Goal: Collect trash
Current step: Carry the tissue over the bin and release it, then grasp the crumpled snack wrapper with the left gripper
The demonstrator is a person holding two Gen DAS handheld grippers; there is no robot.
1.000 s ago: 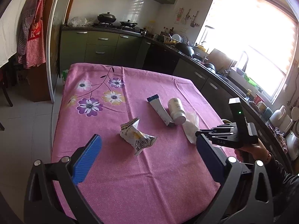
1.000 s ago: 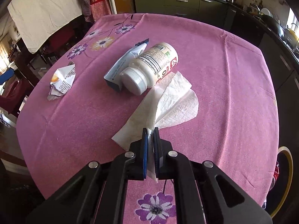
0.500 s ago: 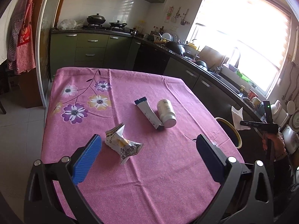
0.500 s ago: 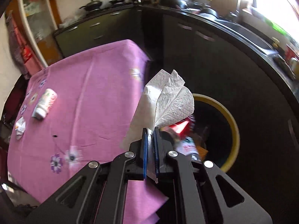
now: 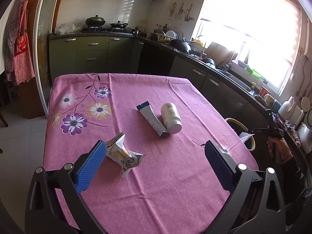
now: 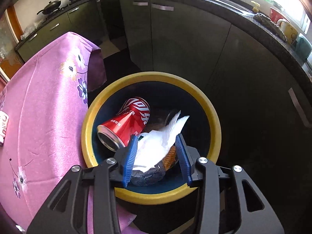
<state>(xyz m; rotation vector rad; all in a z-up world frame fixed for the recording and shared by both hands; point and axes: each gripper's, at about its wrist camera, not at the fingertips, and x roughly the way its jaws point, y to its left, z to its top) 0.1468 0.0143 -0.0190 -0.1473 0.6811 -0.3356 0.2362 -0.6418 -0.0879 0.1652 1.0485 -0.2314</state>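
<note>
1. Dark kitchen cabinets [image 6: 175, 44] back my yellow-rimmed bin [image 6: 212, 115].
2. My right gripper [image 6: 158, 154] is opening; the tissue [image 6: 156, 146] sits loose between its pads, pointing away, over the bin.
3. Inside: red cola can [image 6: 126, 122], perhaps a wrapper.
4. My left gripper [image 5: 156, 165] hangs wide open, empty.

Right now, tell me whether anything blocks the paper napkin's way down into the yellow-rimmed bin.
Nothing visible does. The right gripper is opening above the bin, with the paper napkin loose between its blue pads and no longer pinched. Straight below lie only trash already inside: a red cola can and a dark wad.
</note>
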